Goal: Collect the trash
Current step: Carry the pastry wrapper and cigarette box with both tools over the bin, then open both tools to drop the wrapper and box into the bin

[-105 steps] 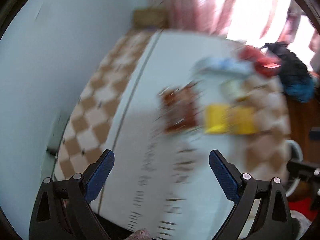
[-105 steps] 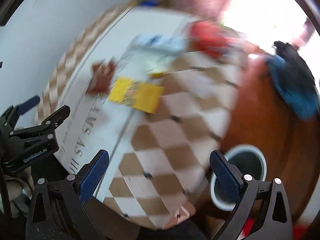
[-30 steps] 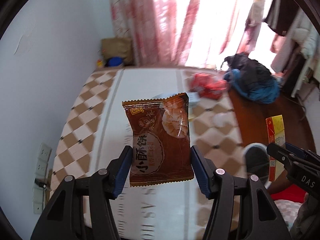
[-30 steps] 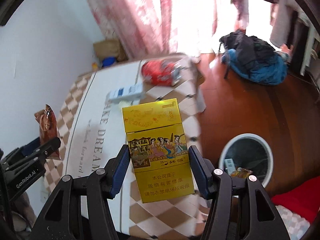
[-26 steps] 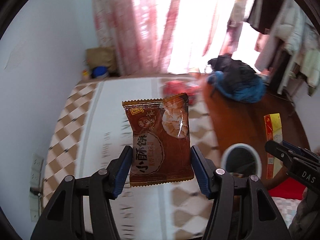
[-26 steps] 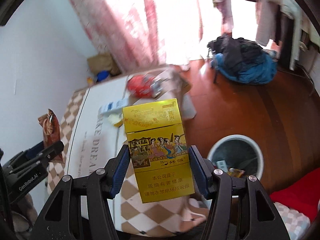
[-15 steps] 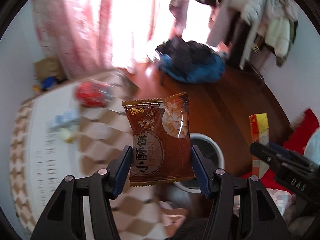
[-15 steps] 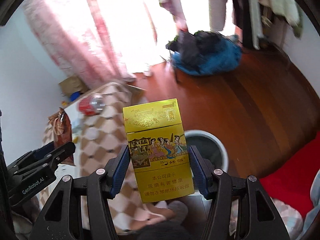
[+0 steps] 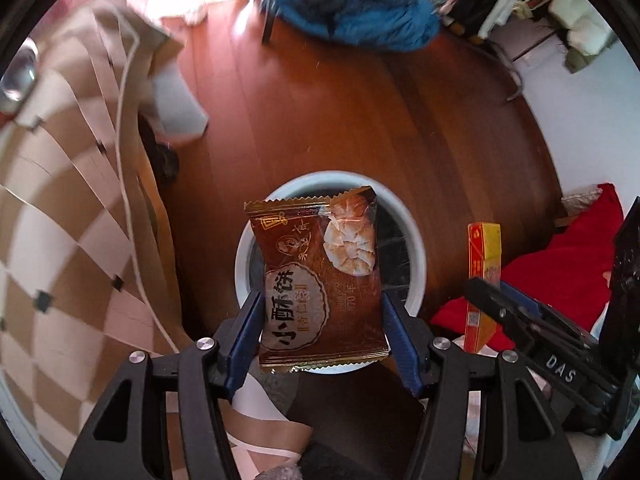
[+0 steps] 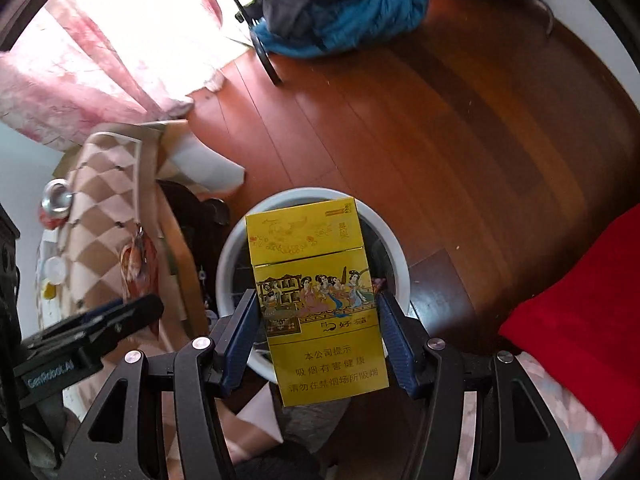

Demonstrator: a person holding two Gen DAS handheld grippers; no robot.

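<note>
Wrapper [image 9: 318, 280] and box [image 10: 316, 300] both hang above the bin [image 9: 404, 220], so the step in hand, by my judgement, is the drop. The brown snack wrapper is pinched across its lower half by the left gripper [image 9: 322, 338], its top standing free over the dark mouth of the bin. The yellow cigarette box sits upright in the right gripper [image 10: 318, 338], clamped at its sides about midway up, and it too covers the bin's [image 10: 394, 256] opening in that view. Each set of tongs is closed down to the width of its load, no wider.

To do this well, I would bring each piece over the middle of the opening, not the white rim, before spreading the fingers. The wrapper is light and may flutter or cling to a pad, so a lower release would suit it. The box is stiffer and should fall straight.

Both grippers point steeply down at the wood floor [image 9: 360, 100], side by side, with the right one [image 9: 490, 300] showing near the left's right edge. A checked cloth [image 9: 60, 200] hangs beside the bin.
</note>
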